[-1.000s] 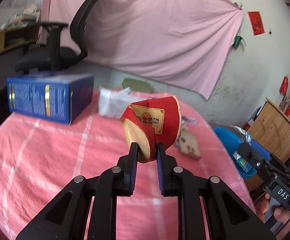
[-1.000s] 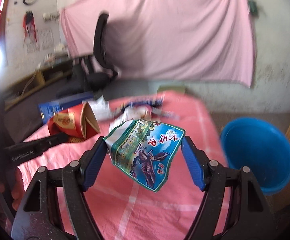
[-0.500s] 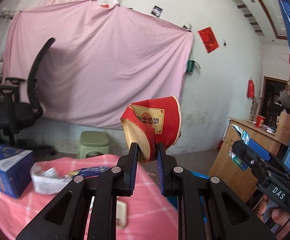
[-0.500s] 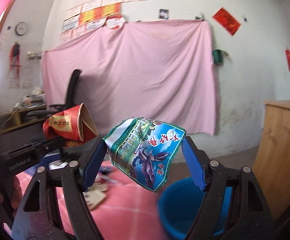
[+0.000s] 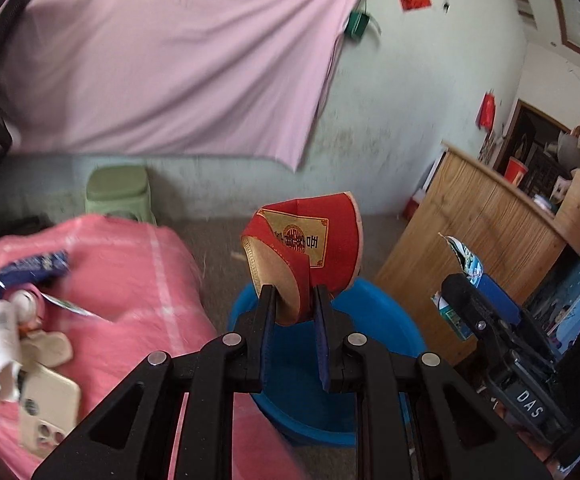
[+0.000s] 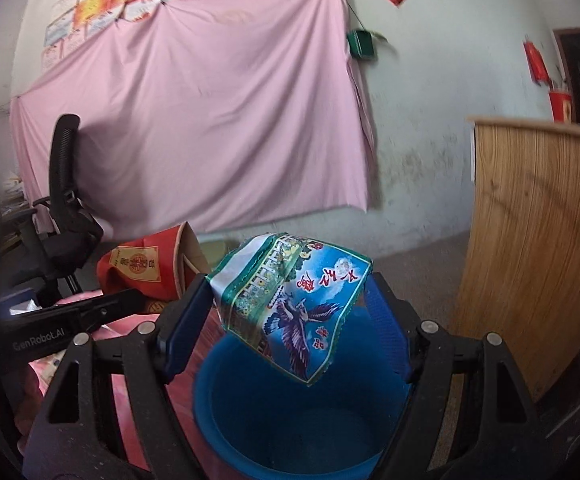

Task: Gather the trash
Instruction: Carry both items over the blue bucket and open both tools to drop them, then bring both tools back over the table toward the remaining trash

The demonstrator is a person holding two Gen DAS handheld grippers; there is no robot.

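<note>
left wrist view, from the left: a pink checked table carries clutter near its left edge, a blue wrapper, crumpled white paper and a phone lying back up. just past the table's right edge stands a blue bucket on the floor. the left gripper is clamped on a squashed red paper cup, held above the bucket's near rim. further right the right gripper shows from the side with a blue printed bag in it.

right wrist view: the left gripper with the red paper cup sits at the left. the right gripper pinches a blue printed snack bag between its widely spaced pads, directly over the blue bucket, whose visible inside looks empty.
</note>
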